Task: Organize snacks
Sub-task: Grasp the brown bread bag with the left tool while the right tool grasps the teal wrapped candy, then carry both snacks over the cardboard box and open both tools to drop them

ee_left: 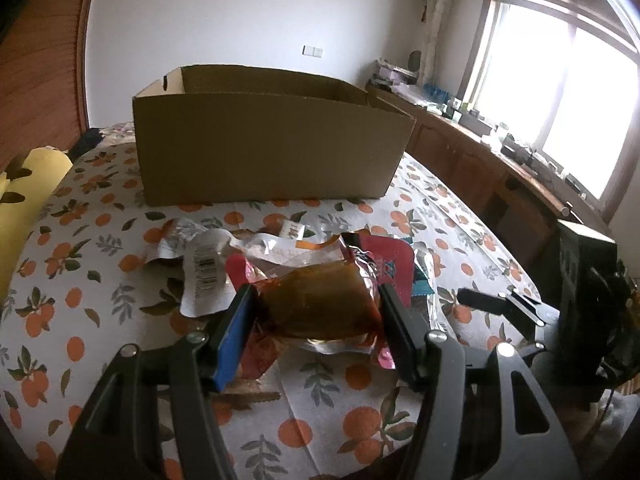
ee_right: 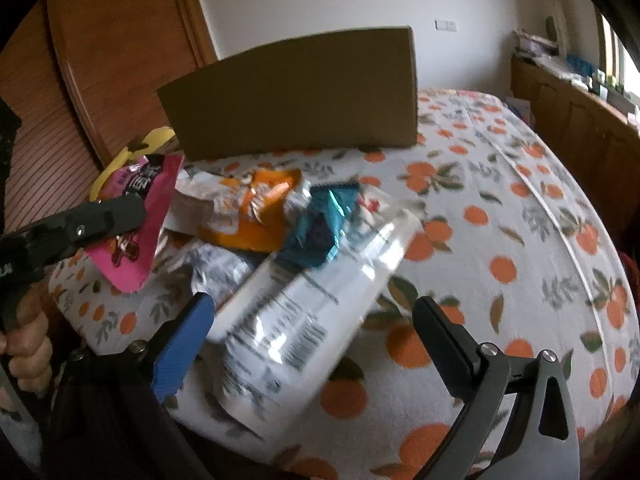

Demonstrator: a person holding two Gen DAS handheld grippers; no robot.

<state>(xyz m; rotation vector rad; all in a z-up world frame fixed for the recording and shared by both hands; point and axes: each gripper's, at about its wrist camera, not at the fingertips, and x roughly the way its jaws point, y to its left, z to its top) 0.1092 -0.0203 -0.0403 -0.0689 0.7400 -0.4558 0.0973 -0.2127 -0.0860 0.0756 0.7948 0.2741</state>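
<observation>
My left gripper (ee_left: 316, 296) is shut on a pink snack pack (ee_left: 320, 308) with a brown filling, held just above the table. In the right wrist view the left gripper (ee_right: 120, 208) grips that pink pack (ee_right: 136, 256) at the far left. My right gripper (ee_right: 312, 312) stands open around a clear and white printed packet (ee_right: 296, 320) that lies on the cloth; its fingers do not press it. The snack pile also holds an orange packet (ee_right: 256, 208), a teal packet (ee_right: 320, 232) and a white barcode packet (ee_left: 204, 276). Behind the pile stands an open cardboard box (ee_left: 272, 148) (ee_right: 296, 100).
The table wears a white cloth (ee_left: 80, 320) printed with oranges. A yellow cushion (ee_left: 24, 200) lies at the left edge. A wooden cabinet (ee_left: 480, 160) with clutter runs under the window at the right. A person's hand (ee_right: 28, 344) holds the left gripper's handle.
</observation>
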